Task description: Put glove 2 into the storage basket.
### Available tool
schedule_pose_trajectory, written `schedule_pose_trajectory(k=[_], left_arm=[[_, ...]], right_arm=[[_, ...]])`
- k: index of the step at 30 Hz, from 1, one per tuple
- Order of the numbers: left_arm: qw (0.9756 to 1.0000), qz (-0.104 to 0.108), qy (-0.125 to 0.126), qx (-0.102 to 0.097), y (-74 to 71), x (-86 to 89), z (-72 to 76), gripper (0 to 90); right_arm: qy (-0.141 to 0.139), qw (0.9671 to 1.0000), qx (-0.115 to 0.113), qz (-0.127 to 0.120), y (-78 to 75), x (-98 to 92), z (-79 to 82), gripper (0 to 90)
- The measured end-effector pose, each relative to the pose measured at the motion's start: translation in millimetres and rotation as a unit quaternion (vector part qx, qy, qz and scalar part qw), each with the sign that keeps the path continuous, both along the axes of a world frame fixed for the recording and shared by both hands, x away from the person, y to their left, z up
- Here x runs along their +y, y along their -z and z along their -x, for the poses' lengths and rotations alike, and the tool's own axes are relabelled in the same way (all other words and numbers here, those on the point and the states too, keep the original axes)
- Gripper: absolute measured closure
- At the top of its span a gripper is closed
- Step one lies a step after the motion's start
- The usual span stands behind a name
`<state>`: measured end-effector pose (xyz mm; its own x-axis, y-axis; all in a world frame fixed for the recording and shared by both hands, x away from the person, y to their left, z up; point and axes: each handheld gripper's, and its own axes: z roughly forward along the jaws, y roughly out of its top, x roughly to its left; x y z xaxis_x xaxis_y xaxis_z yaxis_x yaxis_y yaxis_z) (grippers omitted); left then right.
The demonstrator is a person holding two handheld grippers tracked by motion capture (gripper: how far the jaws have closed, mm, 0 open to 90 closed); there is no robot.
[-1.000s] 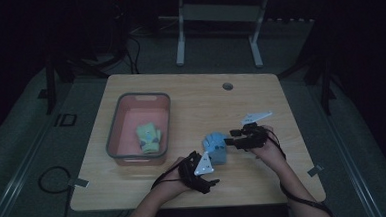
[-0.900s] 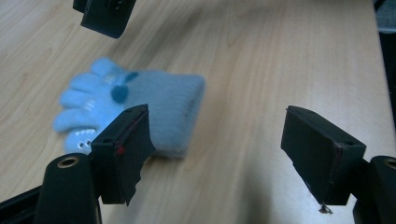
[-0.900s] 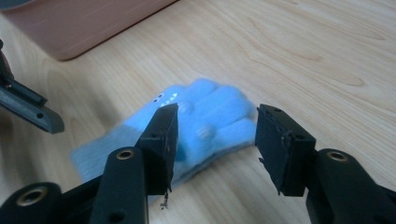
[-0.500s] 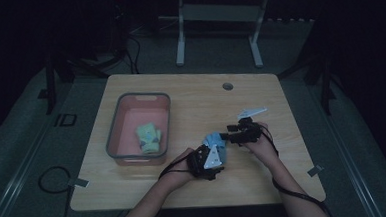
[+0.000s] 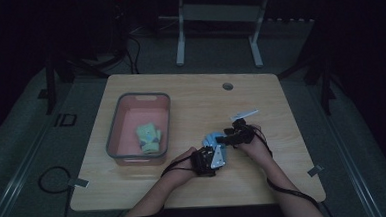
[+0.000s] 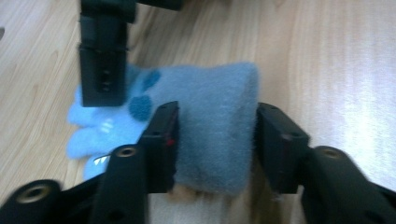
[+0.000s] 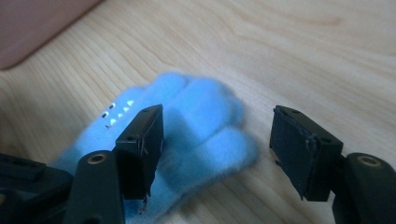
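Left hand-held gripper (image 6: 212, 140) has just been closing; its 2 jaws now sit against the cuff of the blue glove (image 6: 205, 121), gripping it as far as the blur allows. Right hand-held gripper (image 7: 217, 149) has just been opening, jaws apart over the glove's fingers, right jaw clear of it. Glove lies on the surface (image 5: 190, 98) between both grippers. Bin (image 5: 113, 137) is well off beyond the left gripper.

high view: dim, room near black, table (image 5: 190, 96) faintly lit | gripper views: brighter, window-like glare on wood at right | nearest jaws soft, slightly blurred
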<state>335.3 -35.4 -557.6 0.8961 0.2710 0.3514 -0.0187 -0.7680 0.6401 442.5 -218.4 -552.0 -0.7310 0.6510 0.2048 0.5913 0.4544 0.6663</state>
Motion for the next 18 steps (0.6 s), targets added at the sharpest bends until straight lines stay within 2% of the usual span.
schedule_pose_trajectory(k=[4,7,9,10,11,16,17,18], left_arm=[[1.0,0.0,-0.004,0.006,0.2,-0.1,-3.1,60.8],[0.9999,0.003,-0.003,0.012,-0.4,0.9,-5.1,67.9],[0.9999,0.0,-0.002,0.017,-1.6,0.9,-6.1,69.7],[0.9998,0.0,-0.002,0.019,-2.0,0.6,-6.5,70.3],[0.9998,-0.001,-0.002,0.02,-2.4,0.5,-6.9,70.9],[0.9996,-0.003,-0.002,0.027,-3.4,0.8,-8.1,72.4],[0.9996,-0.004,-0.001,0.028,-3.6,1.1,-8.4,72.6],[0.9996,-0.004,-0.002,0.029,-4.1,1.3,-8.6,72.8]], right_arm=[[-0.003,1.0,-0.003,-0.003,1.6,2.2,0.5,32.9],[-0.021,0.9997,-0.008,0.006,1.5,7.9,5.4,30.4],[-0.031,0.9995,-0.004,0.009,1.1,11.1,7.3,31.0],[-0.036,0.9993,-0.006,0.012,0.9,12.5,7.7,34.1],[-0.041,0.9991,-0.004,0.011,0.6,13.5,7.6,41.5],[-0.046,0.9986,0.023,-0.005,0.5,16.6,6.3,61.0],[-0.05,0.9983,0.031,-0.007,0.6,17.4,6.3,66.8],[-0.048,0.9979,0.043,-0.011,0.8,18.3,6.0,68.7]])
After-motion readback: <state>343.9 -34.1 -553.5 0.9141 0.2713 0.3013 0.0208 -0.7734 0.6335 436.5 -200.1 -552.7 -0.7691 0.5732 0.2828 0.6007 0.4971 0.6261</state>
